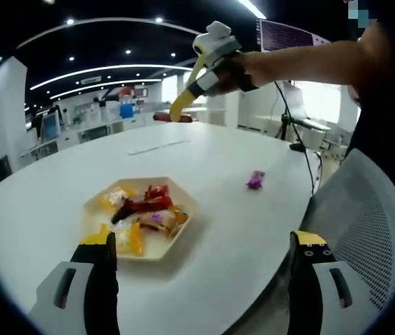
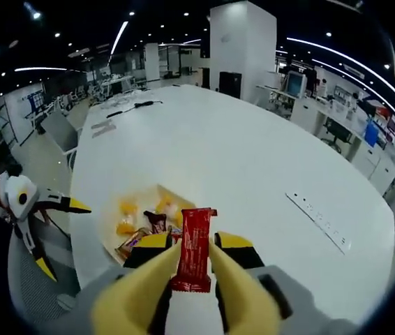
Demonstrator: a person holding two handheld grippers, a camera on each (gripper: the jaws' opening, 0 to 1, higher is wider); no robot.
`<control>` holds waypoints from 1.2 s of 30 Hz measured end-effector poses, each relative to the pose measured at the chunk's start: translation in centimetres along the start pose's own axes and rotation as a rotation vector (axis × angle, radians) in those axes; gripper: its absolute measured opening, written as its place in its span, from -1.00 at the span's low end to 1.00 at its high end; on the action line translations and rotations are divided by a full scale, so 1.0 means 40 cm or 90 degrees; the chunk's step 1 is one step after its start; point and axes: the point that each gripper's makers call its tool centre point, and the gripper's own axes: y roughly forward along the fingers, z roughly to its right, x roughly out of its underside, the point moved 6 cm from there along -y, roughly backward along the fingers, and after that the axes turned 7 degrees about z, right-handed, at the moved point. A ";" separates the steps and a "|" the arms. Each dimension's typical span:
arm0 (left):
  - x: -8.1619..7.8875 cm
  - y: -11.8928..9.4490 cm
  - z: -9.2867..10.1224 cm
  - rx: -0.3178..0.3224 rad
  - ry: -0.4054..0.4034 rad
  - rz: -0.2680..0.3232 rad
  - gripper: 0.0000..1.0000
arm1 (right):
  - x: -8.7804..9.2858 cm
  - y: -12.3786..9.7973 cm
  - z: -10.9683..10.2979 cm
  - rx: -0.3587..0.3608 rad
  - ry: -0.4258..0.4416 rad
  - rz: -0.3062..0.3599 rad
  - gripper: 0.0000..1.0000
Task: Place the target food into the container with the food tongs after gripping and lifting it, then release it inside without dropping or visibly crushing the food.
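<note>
My right tongs [image 2: 192, 262] clench the red snack [image 2: 192, 249], lifted above the tray [image 2: 157, 193] at 11 o'clock. My left gripper [image 1: 204, 262] gapes, idle. Lowering and release remain.

One tray [image 1: 183, 230], one purple candy [image 1: 255, 180], one red packet [image 2: 193, 249]

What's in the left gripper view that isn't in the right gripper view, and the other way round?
Left gripper view: a purple candy lying on the white table, well apart from the tray.
Right gripper view: a red snack packet pinched upright between the yellow food tongs, and a socket strip set in the tabletop.
Both: the same white table and the tray holding wrapped snacks.
</note>
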 end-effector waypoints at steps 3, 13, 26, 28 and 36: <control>-0.002 0.000 -0.001 -0.002 0.001 0.003 0.99 | -0.020 0.015 -0.018 -0.009 -0.007 0.004 -0.55; -0.003 -0.002 -0.003 -0.006 -0.001 0.005 0.99 | -0.065 0.062 -0.079 -0.036 -0.017 0.010 -0.54; 0.000 -0.003 -0.002 -0.005 -0.004 -0.005 0.99 | -0.102 0.125 -0.149 -0.070 -0.037 0.005 -0.54; 0.003 -0.003 -0.002 -0.004 -0.004 -0.008 0.99 | -0.114 0.137 -0.160 -0.076 -0.038 0.005 -0.54; 0.002 -0.003 -0.002 -0.004 -0.002 -0.009 0.98 | -0.145 0.194 -0.206 -0.093 -0.059 -0.013 -0.54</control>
